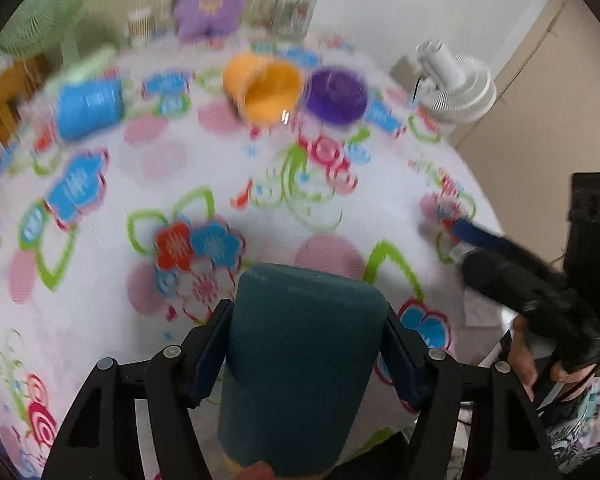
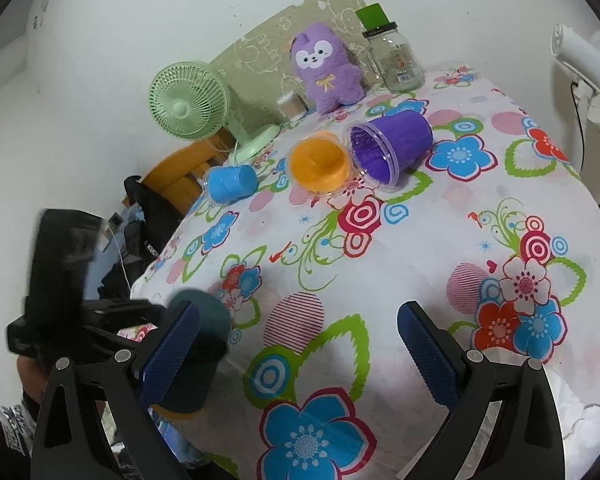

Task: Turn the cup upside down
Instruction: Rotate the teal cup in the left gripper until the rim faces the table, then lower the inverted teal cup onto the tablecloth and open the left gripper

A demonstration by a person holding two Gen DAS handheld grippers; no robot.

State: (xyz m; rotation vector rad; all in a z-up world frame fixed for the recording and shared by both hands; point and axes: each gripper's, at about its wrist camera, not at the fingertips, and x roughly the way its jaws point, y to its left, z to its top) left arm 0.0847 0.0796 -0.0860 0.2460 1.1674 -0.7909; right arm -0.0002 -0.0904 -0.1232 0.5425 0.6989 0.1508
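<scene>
My left gripper (image 1: 306,350) is shut on a dark teal cup (image 1: 300,360), base pointing away from the camera, held above the near edge of the flowered table (image 1: 340,208). The same cup (image 2: 198,344) shows in the right wrist view at lower left, partly behind my right gripper's left finger (image 2: 172,352). My right gripper (image 2: 298,350) is open and empty over the table's near edge; it appears in the left wrist view (image 1: 500,256) at right. An orange cup (image 2: 320,164), a purple cup (image 2: 388,144) and a blue cup (image 2: 232,182) lie on their sides at the far side.
A green desk fan (image 2: 188,104), a purple plush toy (image 2: 328,72), a glass jar (image 2: 396,64) and a small container (image 2: 292,106) stand along the back. A white fan (image 2: 588,72) stands off the table's right. A wooden chair with a black bag (image 2: 156,216) is at left.
</scene>
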